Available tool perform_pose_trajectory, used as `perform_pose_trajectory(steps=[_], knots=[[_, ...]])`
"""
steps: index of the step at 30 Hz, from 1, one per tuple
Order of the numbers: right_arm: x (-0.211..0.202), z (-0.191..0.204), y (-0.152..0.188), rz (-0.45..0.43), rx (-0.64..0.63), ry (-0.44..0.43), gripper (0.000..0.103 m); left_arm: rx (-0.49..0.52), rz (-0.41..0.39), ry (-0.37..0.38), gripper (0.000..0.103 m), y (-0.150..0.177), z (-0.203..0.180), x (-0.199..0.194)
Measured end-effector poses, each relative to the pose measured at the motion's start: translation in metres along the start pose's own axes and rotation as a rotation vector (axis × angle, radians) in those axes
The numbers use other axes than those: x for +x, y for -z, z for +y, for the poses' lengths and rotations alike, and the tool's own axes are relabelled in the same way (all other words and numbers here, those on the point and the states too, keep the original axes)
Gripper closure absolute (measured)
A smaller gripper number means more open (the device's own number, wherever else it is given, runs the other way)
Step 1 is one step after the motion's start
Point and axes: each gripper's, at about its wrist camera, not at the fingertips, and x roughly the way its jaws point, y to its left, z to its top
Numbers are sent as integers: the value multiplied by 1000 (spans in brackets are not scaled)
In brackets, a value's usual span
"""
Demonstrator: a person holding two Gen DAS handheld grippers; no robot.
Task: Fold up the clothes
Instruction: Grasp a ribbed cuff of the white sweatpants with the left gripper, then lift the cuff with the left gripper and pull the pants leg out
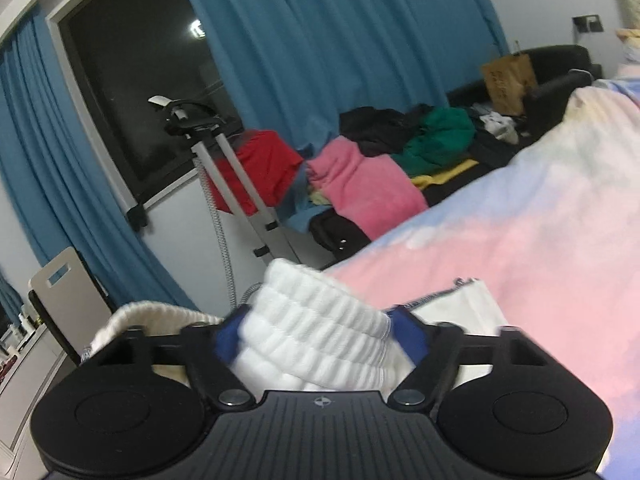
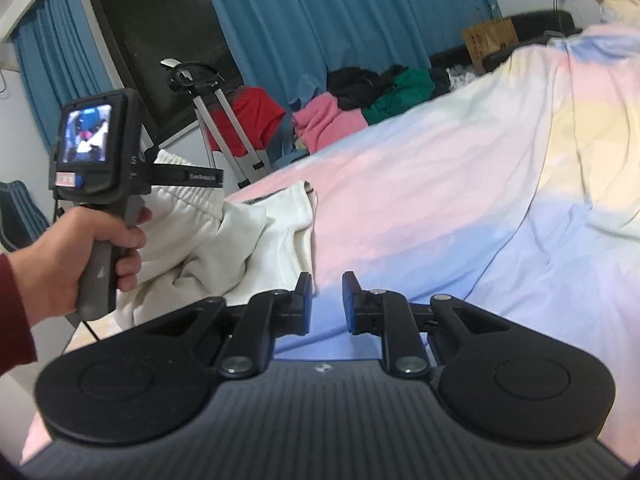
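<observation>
The left gripper (image 1: pixel 316 334) has its blue pads pressed on the ribbed waistband of the white trousers (image 1: pixel 316 320), which lie bunched at the near edge of the pastel bedspread (image 1: pixel 520 220). The right gripper (image 2: pixel 327 302), jaws narrowly apart and empty, hovers over the bedspread just beside the trousers. With one thick, bunched hold, the elastic could slip free or the legs drag crooked.

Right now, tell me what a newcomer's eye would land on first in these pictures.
First, the white ribbed waistband bunched between the left gripper fingers, close in the left wrist view. Next, the pastel bedspread filling the right side, with the right gripper nearly closed and empty over it. Behind, a bright clothes pile lies below the blue curtains.
</observation>
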Motion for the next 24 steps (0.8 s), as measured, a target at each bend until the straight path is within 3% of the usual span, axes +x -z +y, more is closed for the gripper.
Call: perform_pose_trajectory(steps=[5, 9, 12, 15, 17, 20, 24], knots=[[-7, 1, 0, -10, 15, -14, 84, -169, -63, 40, 58, 10, 27, -70], [-21, 5, -2, -37, -2, -26, 84, -310, -153, 55, 59, 29, 61, -166], [-34, 10, -4, -57, -24, -44, 84, -482, -181, 55, 59, 61, 97, -236], [-47, 16, -5, -73, -58, -65, 83, -693, -131, 36, 59, 113, 134, -282], [-55, 22, -4, -67, -82, -91, 83, -782, -51, 25, 59, 150, 153, -293], [-67, 36, 0, -48, -131, -141, 83, -836, 63, 9, 59, 200, 164, -295], [-83, 58, 10, -19, -209, -223, 83, -860, 149, 34, 57, 234, 163, -298]])
